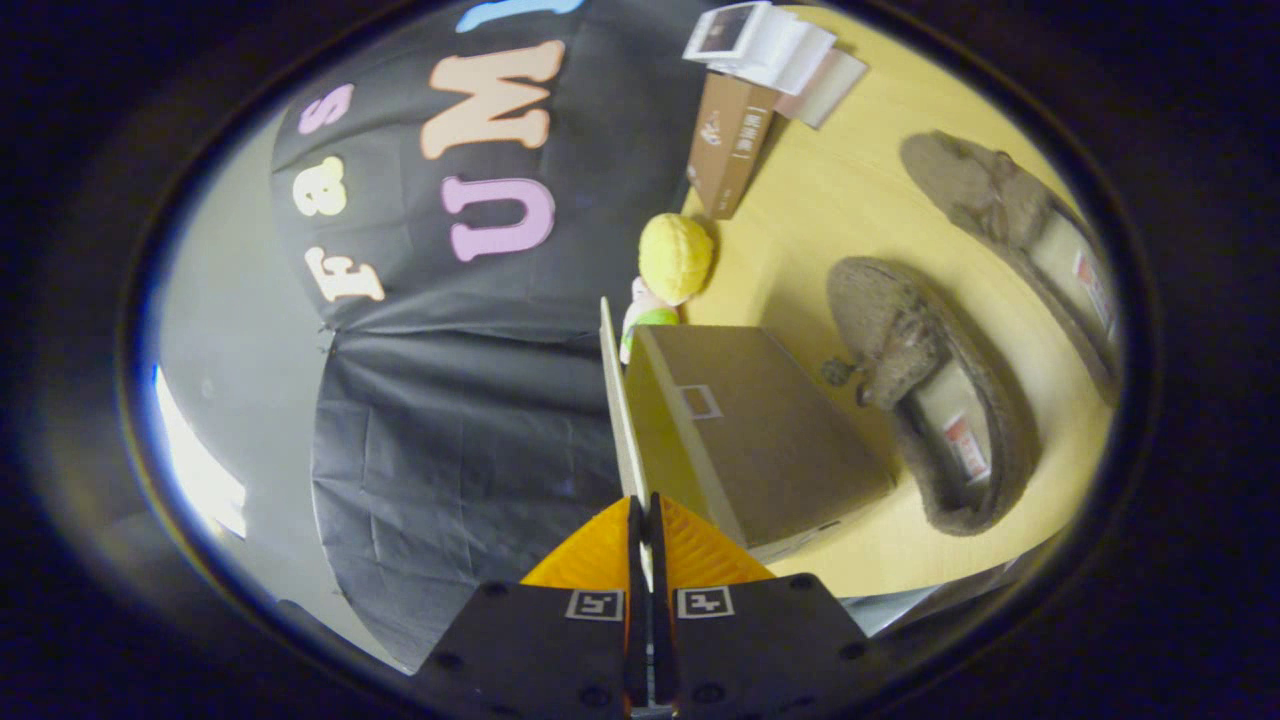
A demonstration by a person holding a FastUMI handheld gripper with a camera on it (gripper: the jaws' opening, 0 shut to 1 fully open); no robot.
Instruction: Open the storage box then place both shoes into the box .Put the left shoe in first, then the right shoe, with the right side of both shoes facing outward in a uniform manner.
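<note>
The view is rolled on its side, so the yellow table (840, 200) stands upright to the right of the fingers. A brown cardboard storage box (770, 450) lies just ahead of the fingers. Its lid (616, 400) is swung up and seen edge-on as a thin pale panel. My gripper (642, 525) is shut on the near edge of that lid, both fingers pressing on it. Two grey-brown suede slip-on shoes lie on the table beyond the box. One shoe (900, 340) lies right beside the box, the other shoe (985, 195) farther off.
A yellow plush toy (675, 258) sits behind the box against the black cloth wall. Farther back stand a tall brown carton (730, 140) and a stack of white boxes or papers (775, 50). The table's near edge runs close to the fingers.
</note>
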